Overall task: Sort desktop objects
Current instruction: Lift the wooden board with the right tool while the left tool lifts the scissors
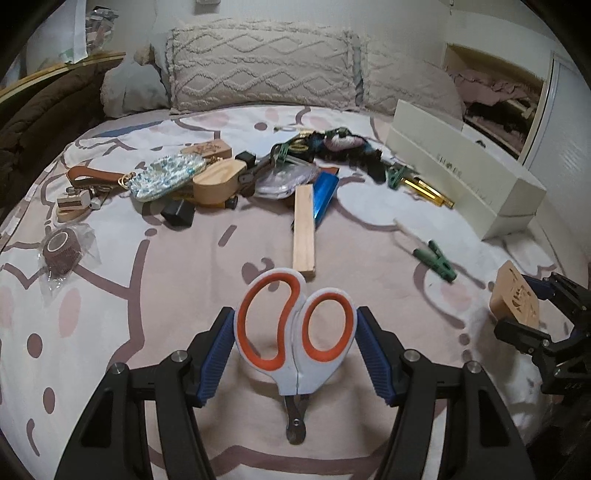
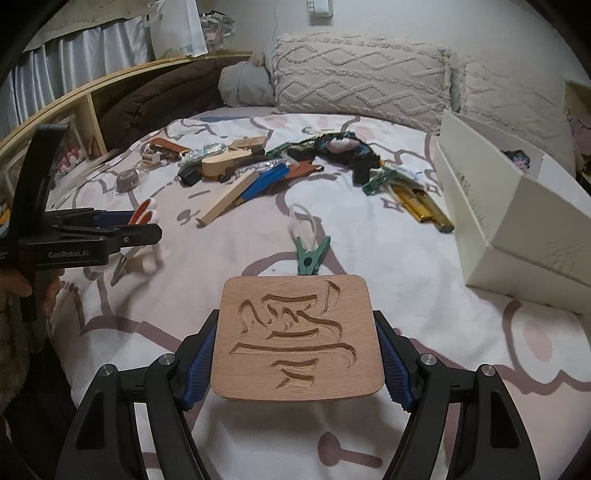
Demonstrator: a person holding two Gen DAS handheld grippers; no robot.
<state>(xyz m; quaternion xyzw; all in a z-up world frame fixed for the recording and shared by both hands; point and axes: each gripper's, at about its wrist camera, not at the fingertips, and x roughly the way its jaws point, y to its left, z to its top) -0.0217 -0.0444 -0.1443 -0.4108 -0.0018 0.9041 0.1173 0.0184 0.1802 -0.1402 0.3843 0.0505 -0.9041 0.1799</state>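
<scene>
Left gripper [image 1: 295, 347] clamps scissors [image 1: 295, 332]; right gripper [image 2: 297, 358] clamps carved wooden plaque [image 2: 297, 338], white box [image 2: 517, 221] ahead-right, nearer it.

A bed [image 1: 155, 295] fills the room, its pale sheet printed with mauve outlines and pink spots; two tufted cream pillows [image 1: 262, 68] lean on a plain white wall [image 2: 406, 22]; a curved wooden shelf [image 2: 122, 79] runs along one side (a brown quilt [image 2: 166, 96] bunched under it); the light is dim and even.
</scene>
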